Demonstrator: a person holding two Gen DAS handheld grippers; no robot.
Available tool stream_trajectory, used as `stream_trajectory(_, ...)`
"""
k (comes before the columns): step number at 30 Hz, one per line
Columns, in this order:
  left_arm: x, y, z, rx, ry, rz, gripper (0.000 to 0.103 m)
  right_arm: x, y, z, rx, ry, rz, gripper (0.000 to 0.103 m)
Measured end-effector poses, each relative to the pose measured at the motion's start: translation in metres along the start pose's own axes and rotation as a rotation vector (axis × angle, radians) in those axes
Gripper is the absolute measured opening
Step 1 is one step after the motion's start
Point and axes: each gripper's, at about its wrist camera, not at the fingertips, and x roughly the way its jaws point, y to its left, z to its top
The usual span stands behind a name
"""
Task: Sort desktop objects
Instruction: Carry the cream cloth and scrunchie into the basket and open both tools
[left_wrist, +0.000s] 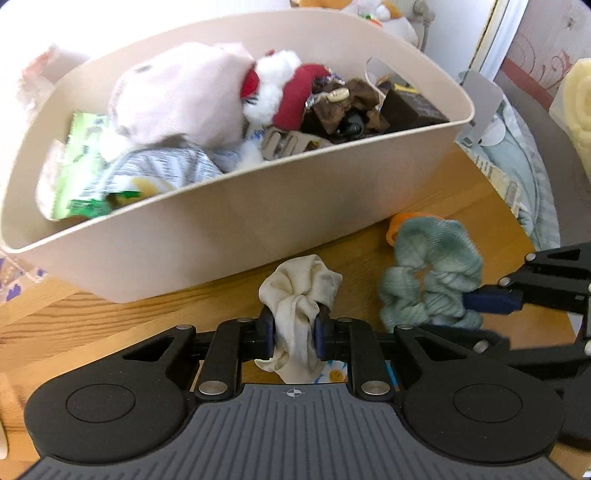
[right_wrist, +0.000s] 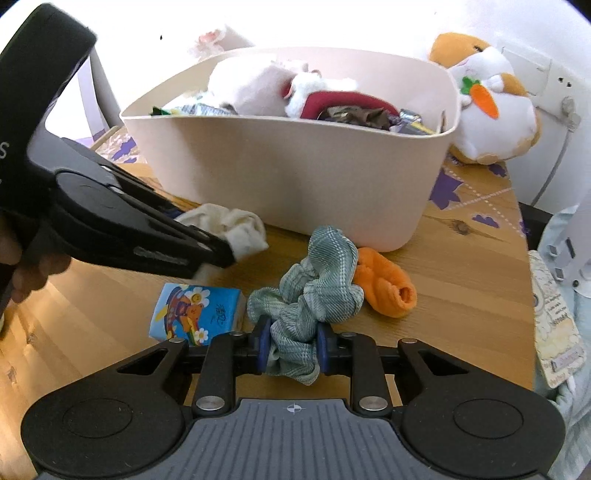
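Centrally, in the left wrist view, the left tool (left_wrist: 294, 334) is clamped on a cream scrunchie (left_wrist: 301, 291); the cloth is squeezed between the two blue pads, bulging above them and hanging below, with its upper folds just in front of the near wall of the beige bin (left_wrist: 280, 206). To the right in the same view, the right tool (right_wrist: 291, 345) reaches in from the edge and pinches the green scrunchie (left_wrist: 432, 280). From the right wrist view, the green scrunchie (right_wrist: 314, 295) sits gripped between that tool's blue pads, its loops rising ahead of the fingertips and touching an orange sock (right_wrist: 388, 288) that lies on the wooden table (right_wrist: 461, 295) just beside it. The left tool appears at upper left of this view, held by a hand (right_wrist: 22, 273), its tip closed on the cream scrunchie (right_wrist: 236, 229) near the bin's (right_wrist: 295, 177) front wall. A small blue tissue packet (right_wrist: 192, 310) printed with a cartoon lies flat on the table between the two tools, left of the green scrunchie. The bin stands behind both scrunchies and holds a pink plush (left_wrist: 177, 96), a red-and-white plush (left_wrist: 288, 88), a brown scrunchie (left_wrist: 343, 107) and green and silver packets (left_wrist: 122, 173). An orange-and-white plush with a carrot (right_wrist: 491, 99) rests against the wall right of the bin
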Motion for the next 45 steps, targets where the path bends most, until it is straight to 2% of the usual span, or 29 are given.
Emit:
stream_trajectory(8, -0.049, 0.032, -0.012, -0.023, -0.059, -0.011, 0.02, -0.043, -0.015, -0.003, 0.058, -0.075, -0.013, 0.023)
stream_trajectory(14, -0.084, 0.032, -0.011, -0.038, -0.123, -0.001, 0.02, -0.06, -0.032, 0.023, 0.064, -0.136, -0.038, 0.023)
stream_trajectory(26, -0.145, 0.068, 0.028, -0.151, -0.301, 0.061, 0.02, -0.096, -0.048, 0.094, 0.008, -0.31, -0.088, 0.023)
stream_trajectory(34, -0.14, 0.09, 0.059, -0.262, -0.358, 0.139, 0.02, -0.082, -0.047, 0.137, -0.037, -0.368, -0.095, 0.023)
stream_trajectory(38, -0.123, 0.089, 0.068, -0.282, -0.359, 0.18, 0.02, -0.061, -0.044, 0.147, -0.036, -0.344, -0.089, 0.023)
stream_trajectory(45, -0.093, 0.086, 0.079, -0.307, -0.316, 0.189, 0.02, -0.023, -0.034, 0.157, -0.064, -0.287, -0.077, 0.024)
